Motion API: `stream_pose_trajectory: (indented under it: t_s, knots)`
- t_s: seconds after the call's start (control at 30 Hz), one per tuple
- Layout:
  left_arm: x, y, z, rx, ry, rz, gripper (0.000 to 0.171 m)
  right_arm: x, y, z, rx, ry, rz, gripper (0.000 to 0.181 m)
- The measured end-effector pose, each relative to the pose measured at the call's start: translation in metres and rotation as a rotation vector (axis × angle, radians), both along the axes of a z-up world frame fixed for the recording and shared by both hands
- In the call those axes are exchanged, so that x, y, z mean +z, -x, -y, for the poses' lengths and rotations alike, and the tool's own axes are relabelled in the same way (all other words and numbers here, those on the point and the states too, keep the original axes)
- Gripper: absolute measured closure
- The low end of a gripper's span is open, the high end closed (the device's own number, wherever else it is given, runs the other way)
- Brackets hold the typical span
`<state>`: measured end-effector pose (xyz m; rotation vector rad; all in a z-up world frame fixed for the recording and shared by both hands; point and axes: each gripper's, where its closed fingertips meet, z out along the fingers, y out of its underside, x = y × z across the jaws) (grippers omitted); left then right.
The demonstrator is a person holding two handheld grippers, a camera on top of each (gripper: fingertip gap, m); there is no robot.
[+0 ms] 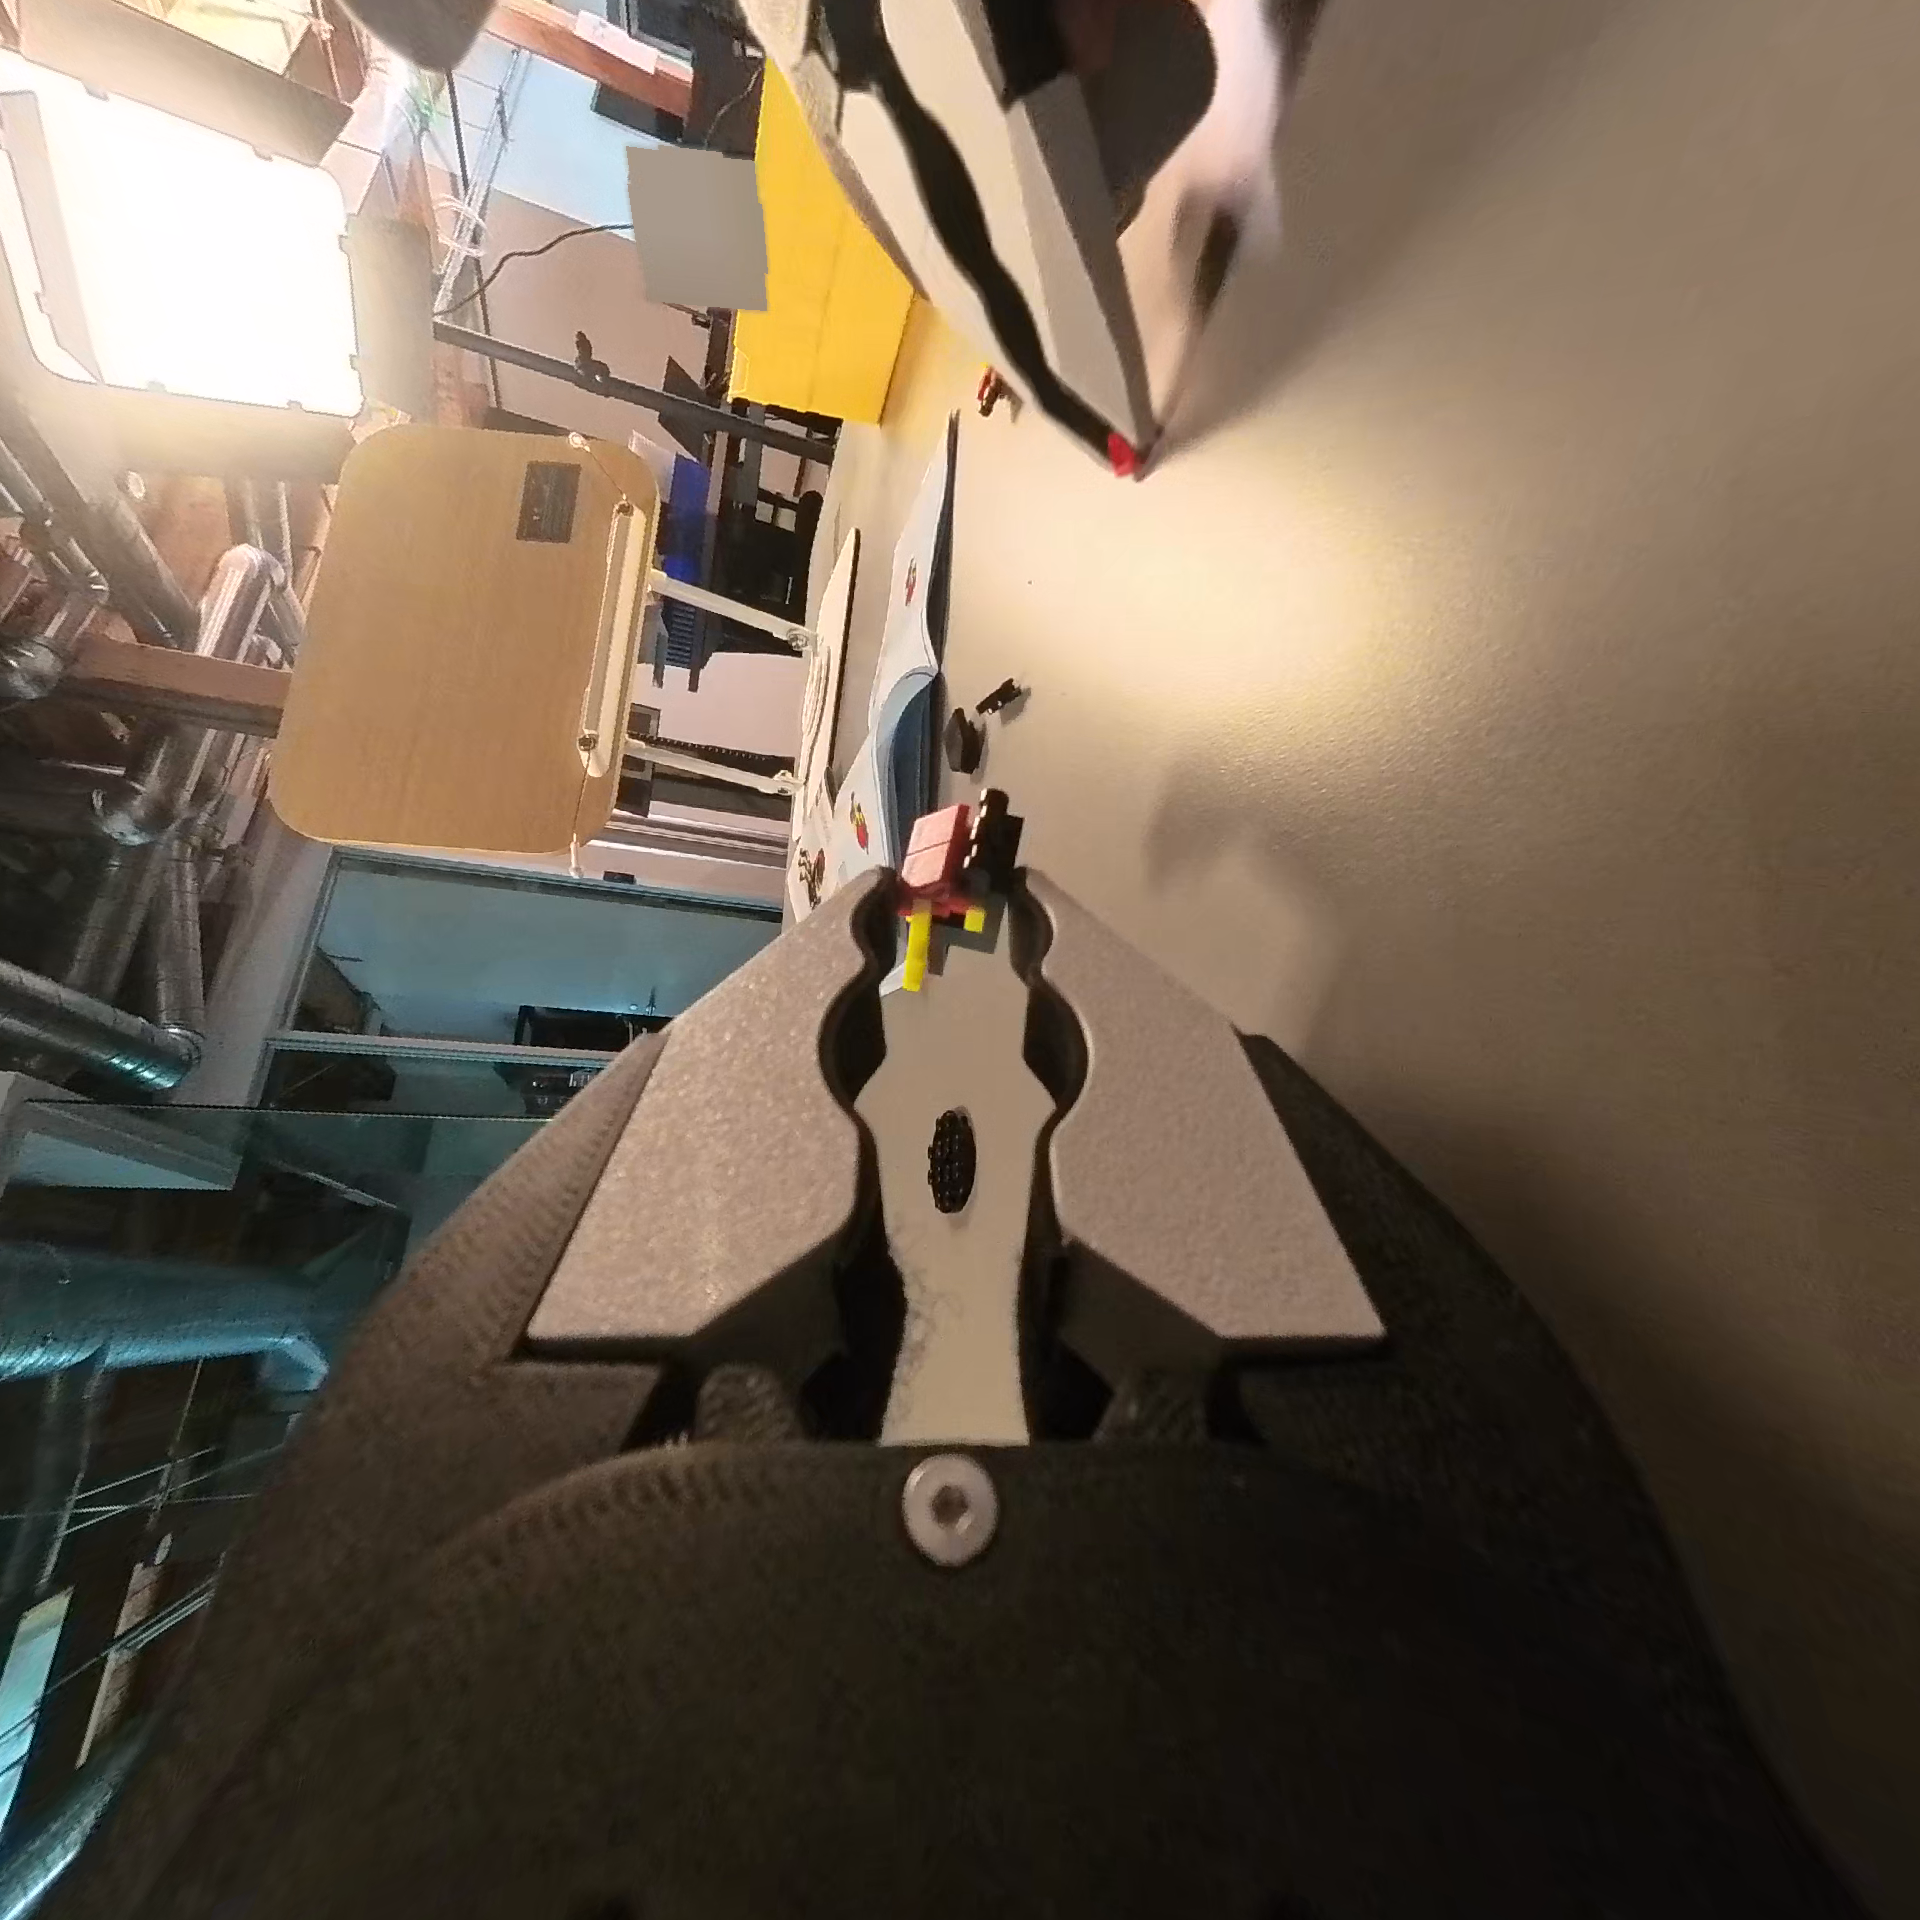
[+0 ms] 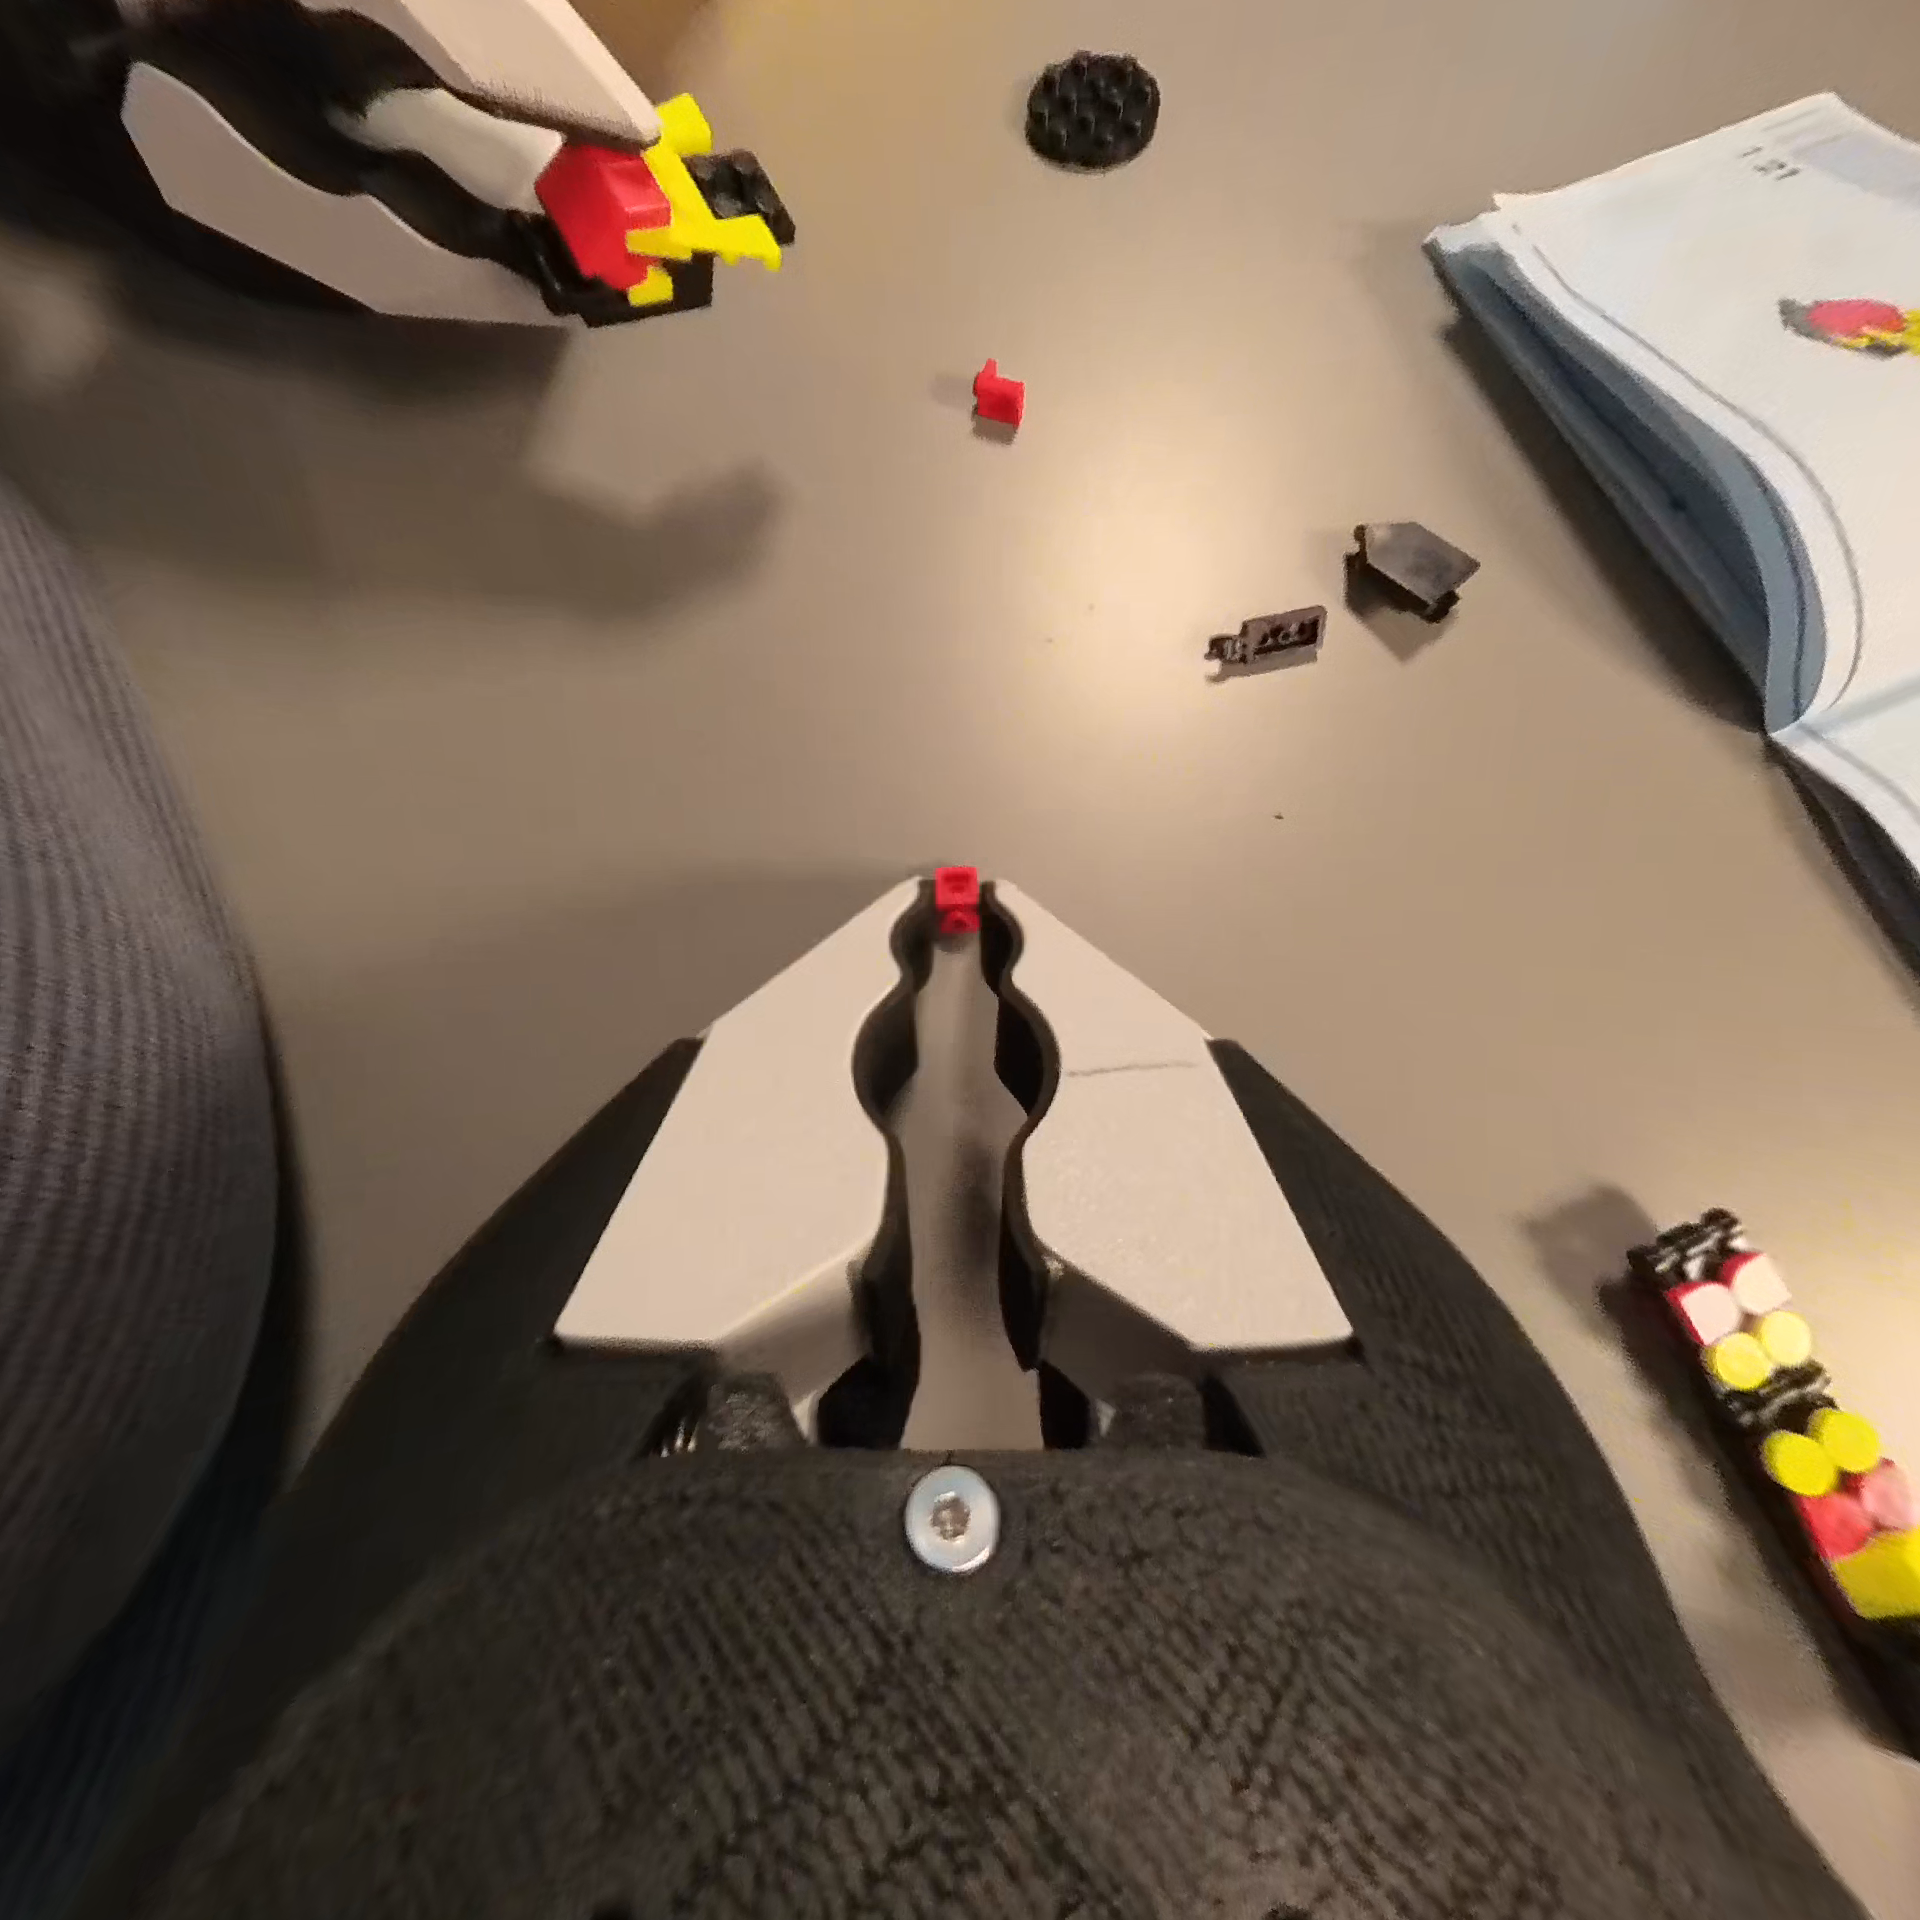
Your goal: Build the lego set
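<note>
- Red small brick (image 2: 956,902) is being pinched at the tips of the right gripper (image 2: 956,914), held over the grey table (image 2: 935,644).
- Left gripper (image 2: 582,218) is clamping the red, yellow and black sub-assembly (image 2: 665,218), which is lying ahead and to the left of the brick, towards the table's far-left part.
- Judgement: the right gripper is needing to travel forward-left to mate them.

grey wavy-edged tongs (image 2: 956,909), black textured housing, silver screw (image 2: 950,1523) at base.
</note>
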<state>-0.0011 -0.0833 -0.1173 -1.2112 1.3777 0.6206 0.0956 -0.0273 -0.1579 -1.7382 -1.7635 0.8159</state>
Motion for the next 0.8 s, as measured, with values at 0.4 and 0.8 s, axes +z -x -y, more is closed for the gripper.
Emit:
stream_pose_trajectory:
  t_s: [0.4, 0.8]
  knots:
    - [0.001, -0.002, 0.002, -0.009, -0.005, -0.004, 0.151, 0.014, 0.0, -0.068, 0.948, -1.49, 0.422, 0.175]
    - [-0.001, -0.002, 0.003, -0.01, 0.003, -0.01, 0.151, 0.0, -0.009, -0.044, 1.574, -1.676, 0.482, 0.156]
